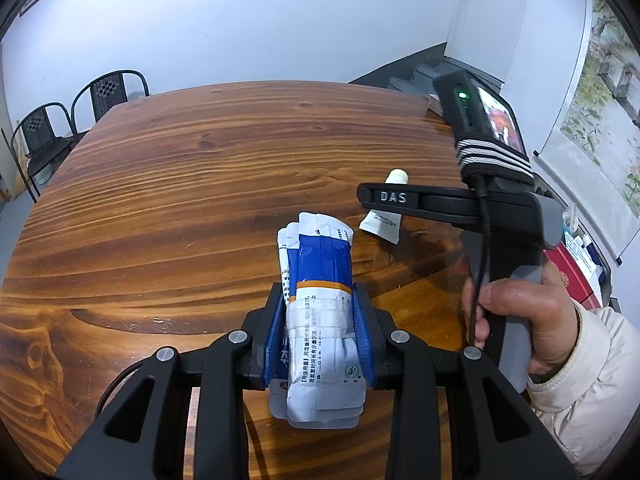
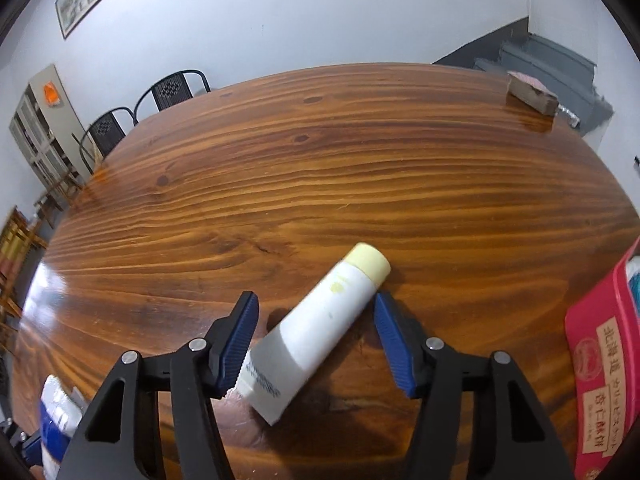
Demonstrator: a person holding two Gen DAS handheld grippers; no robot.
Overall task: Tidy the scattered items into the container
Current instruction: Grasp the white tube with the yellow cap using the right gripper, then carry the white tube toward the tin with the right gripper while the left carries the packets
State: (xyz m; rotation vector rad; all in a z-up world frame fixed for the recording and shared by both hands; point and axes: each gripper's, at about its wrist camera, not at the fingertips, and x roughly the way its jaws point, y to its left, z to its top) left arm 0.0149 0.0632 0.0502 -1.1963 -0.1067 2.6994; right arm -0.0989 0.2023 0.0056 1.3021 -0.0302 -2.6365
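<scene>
Left tool [image 1: 320,320] clamped on sachet bundle [image 1: 320,304], right tool [image 2: 316,344] agape astride white tube [image 2: 320,328], red container [image 2: 600,360] edge-cropped.

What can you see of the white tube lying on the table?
The white tube is soft-looking plastic with a pale yellow cap and a flat crimped end bearing small dark print. It lies flat on the wooden table, slanted, cap pointing away. It sits between the right gripper's blue pads; the left pad is at its crimped end, the right pad stands clear.
</scene>
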